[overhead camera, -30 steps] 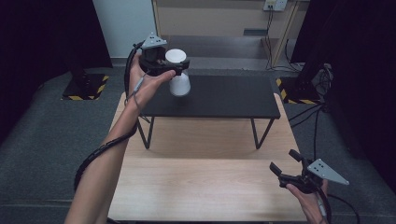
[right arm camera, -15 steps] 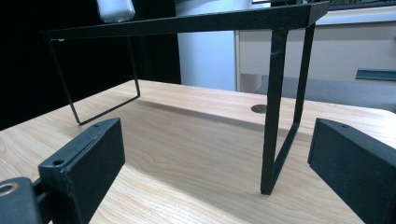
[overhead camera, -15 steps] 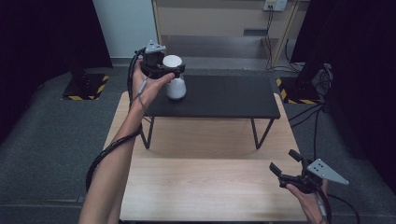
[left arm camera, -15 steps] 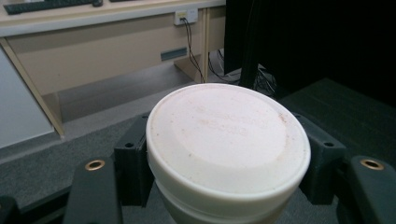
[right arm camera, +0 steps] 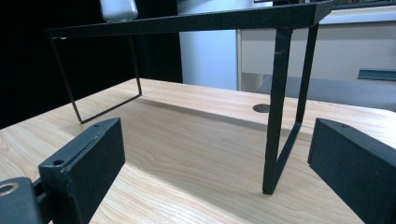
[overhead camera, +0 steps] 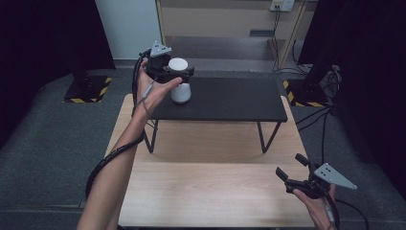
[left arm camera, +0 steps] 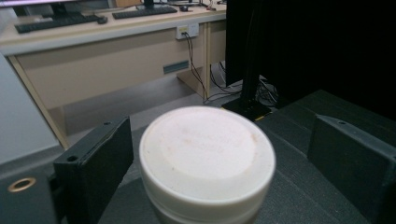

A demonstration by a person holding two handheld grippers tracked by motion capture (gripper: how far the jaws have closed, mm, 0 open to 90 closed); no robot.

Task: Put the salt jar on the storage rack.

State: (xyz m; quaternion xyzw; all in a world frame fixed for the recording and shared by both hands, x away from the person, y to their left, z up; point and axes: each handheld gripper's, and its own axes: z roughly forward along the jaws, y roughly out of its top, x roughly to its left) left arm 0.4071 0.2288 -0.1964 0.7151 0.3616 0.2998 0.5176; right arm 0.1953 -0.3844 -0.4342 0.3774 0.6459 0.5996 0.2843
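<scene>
We hold the left claw point(overhead camera: 178, 73) spread wide around the white jar point(left arm camera: 207, 161) on the black shelf point(overhead camera: 230, 103); closing comes next. Right claw point(overhead camera: 293, 168) idles open above the table point(overhead camera: 206, 191).

High view looks forward and down over the wooden worktop point(overhead camera: 210, 191) and black shelf point(overhead camera: 230, 98). Left gripper view sits close above the white container point(left arm camera: 208, 156) on that shelf, facing a desk. Right gripper view is low on the worktop point(right arm camera: 187, 135), looking up under the shelf point(right arm camera: 196, 19).
</scene>
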